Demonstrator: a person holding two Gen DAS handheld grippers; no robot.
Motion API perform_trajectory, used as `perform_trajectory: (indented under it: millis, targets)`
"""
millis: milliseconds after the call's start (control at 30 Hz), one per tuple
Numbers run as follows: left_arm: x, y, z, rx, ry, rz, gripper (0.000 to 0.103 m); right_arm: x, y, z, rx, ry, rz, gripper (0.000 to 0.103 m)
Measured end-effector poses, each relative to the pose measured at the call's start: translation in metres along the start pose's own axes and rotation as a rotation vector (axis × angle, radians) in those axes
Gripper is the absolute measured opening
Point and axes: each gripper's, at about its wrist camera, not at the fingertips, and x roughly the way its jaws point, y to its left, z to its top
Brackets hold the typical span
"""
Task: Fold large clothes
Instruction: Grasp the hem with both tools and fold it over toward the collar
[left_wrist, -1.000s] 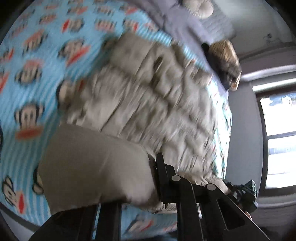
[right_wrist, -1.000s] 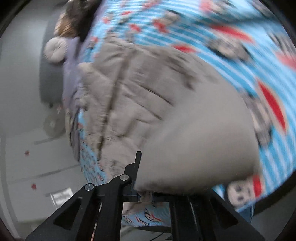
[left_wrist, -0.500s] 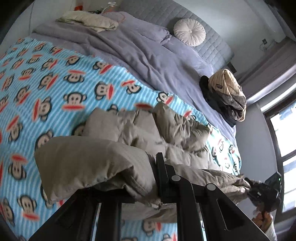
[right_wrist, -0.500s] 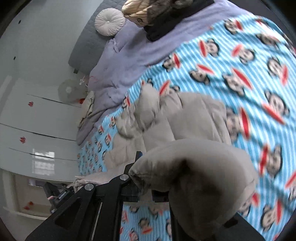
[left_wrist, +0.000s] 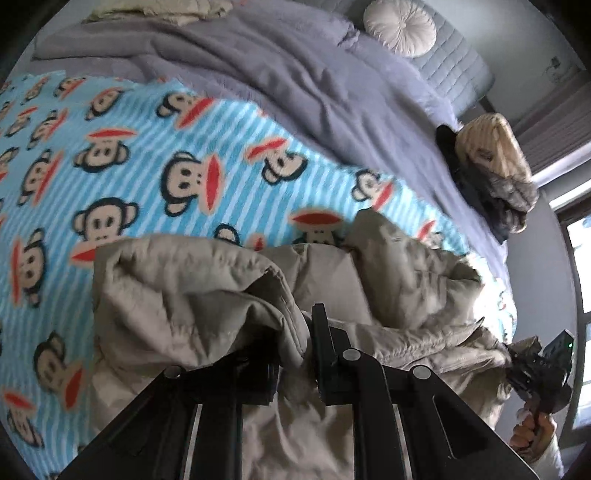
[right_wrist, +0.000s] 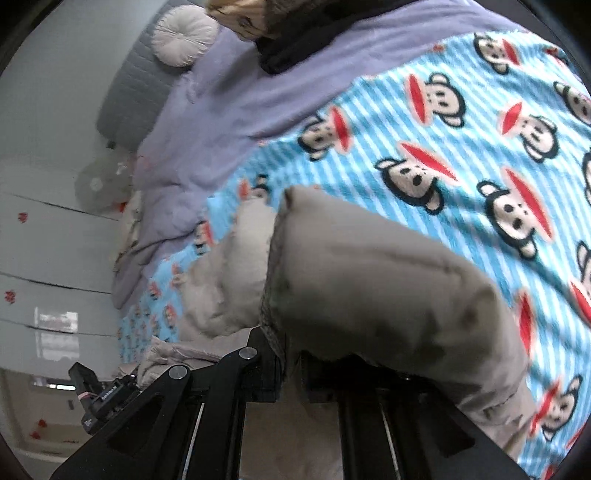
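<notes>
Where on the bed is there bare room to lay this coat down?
Free: the monkey blanket between the beige coat and the purple duvet. Crowded: by the clothes pile and around both tools, left and right.

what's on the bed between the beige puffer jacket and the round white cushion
In the left wrist view, monkey-print blanket, then purple duvet, lie between jacket and cushion.
</notes>
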Motion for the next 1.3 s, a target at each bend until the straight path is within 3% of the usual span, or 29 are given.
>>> perform_trajectory:
  millis: [167, 267, 300, 367, 400, 433, 533, 600, 667, 700, 733, 767, 833, 967, 1067, 1167, 1200, 1300]
  targets:
    - [0.033, -0.001, 0.003, 0.036, 0.017, 0.042, 0.017, 0.036, -0.022, 0.008, 0.061, 0.015, -0.027, 0.008]
    - [0.034, -0.005, 0.007, 0.046, 0.032, 0.059, 0.018, 0.047, -0.032, 0.011, 0.104, 0.019, -0.017, 0.008]
    - [0.029, -0.008, 0.007, 0.057, 0.025, 0.060, 0.022, 0.048, -0.034, 0.012, 0.117, 0.023, -0.012, 0.009]
    - [0.014, -0.012, 0.006, 0.086, -0.006, 0.072, 0.056, 0.046, -0.036, 0.013, 0.132, 0.036, -0.003, 0.010]
    - [0.000, -0.016, 0.005, 0.117, -0.041, 0.096, 0.084, 0.043, -0.035, 0.014, 0.130, 0.043, -0.003, 0.012]
    - [-0.010, -0.019, 0.004, 0.143, -0.072, 0.107, 0.090, 0.039, -0.034, 0.015, 0.123, 0.049, -0.009, 0.014]
    - [-0.038, -0.029, 0.004, 0.220, -0.122, 0.136, 0.090, 0.022, -0.028, 0.014, 0.096, 0.036, -0.020, 0.030]
    - [-0.047, -0.034, 0.004, 0.248, -0.138, 0.137, 0.090, 0.001, -0.018, 0.009, 0.057, -0.021, -0.048, 0.041]
    - [-0.048, -0.040, 0.002, 0.278, -0.136, 0.112, 0.074, -0.015, -0.004, 0.002, -0.006, -0.079, -0.051, 0.041]
    - [-0.044, -0.045, -0.001, 0.301, -0.120, 0.099, 0.063, -0.020, 0.005, -0.003, -0.048, -0.092, -0.042, 0.039]
    - [-0.041, -0.048, -0.004, 0.314, -0.114, 0.092, 0.059, -0.022, 0.015, -0.009, -0.099, -0.092, -0.024, 0.035]
    - [-0.035, -0.053, -0.008, 0.331, -0.108, 0.085, 0.059, -0.019, 0.026, -0.016, -0.152, -0.077, -0.004, 0.024]
    - [-0.018, -0.064, -0.017, 0.376, -0.088, 0.099, 0.059, -0.004, 0.046, -0.032, -0.255, -0.014, 0.001, 0.020]
    - [0.010, -0.074, -0.025, 0.472, -0.139, 0.278, 0.059, 0.026, 0.060, -0.046, -0.393, 0.020, -0.140, 0.020]
    - [0.022, -0.042, -0.010, 0.371, -0.137, 0.328, 0.059, 0.023, 0.033, -0.035, -0.350, -0.049, -0.266, 0.020]
    - [0.039, -0.008, 0.003, 0.247, -0.111, 0.332, 0.059, 0.014, -0.004, -0.020, -0.263, -0.096, -0.336, 0.018]
    - [0.044, -0.004, 0.005, 0.233, -0.109, 0.328, 0.059, 0.013, -0.019, -0.012, -0.220, -0.102, -0.331, 0.009]
    - [0.066, -0.004, 0.010, 0.238, -0.112, 0.353, 0.059, 0.028, -0.046, 0.007, -0.122, -0.096, -0.299, 0.003]
